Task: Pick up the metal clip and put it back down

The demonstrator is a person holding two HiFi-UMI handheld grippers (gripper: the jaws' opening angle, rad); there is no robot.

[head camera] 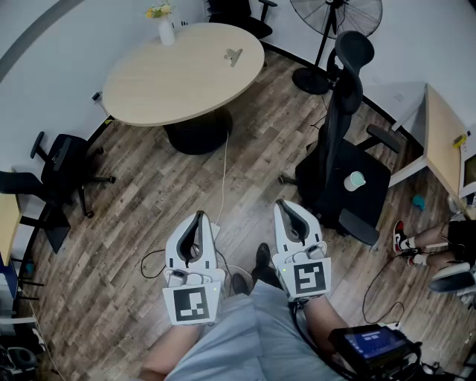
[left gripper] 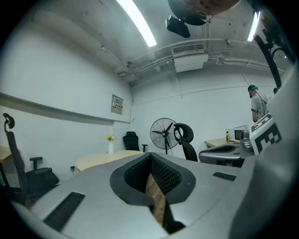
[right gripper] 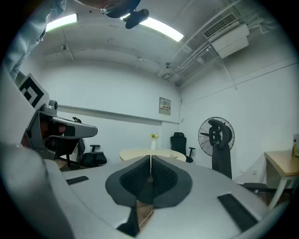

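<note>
The metal clip (head camera: pixel 233 55) lies on the round wooden table (head camera: pixel 178 74) far ahead, near the table's right edge. My left gripper (head camera: pixel 198 216) is held low over the floor, well short of the table, its jaws shut with nothing between them. My right gripper (head camera: pixel 285 205) is beside it at the same height, also shut and empty. In the left gripper view the table (left gripper: pixel 100 158) shows beyond the closed tips (left gripper: pixel 150 154). In the right gripper view the table (right gripper: pixel 148 153) sits straight ahead past the closed tips (right gripper: pixel 150 158); the clip is too small to make out there.
A white vase with yellow flowers (head camera: pixel 165 28) stands at the table's far edge. A black office chair (head camera: pixel 343 149) with a cup (head camera: pixel 355 181) on its seat is at right, a standing fan (head camera: pixel 333 22) behind it. Another chair (head camera: pixel 63 165) is at left. A cable (head camera: pixel 223 178) runs across the wooden floor.
</note>
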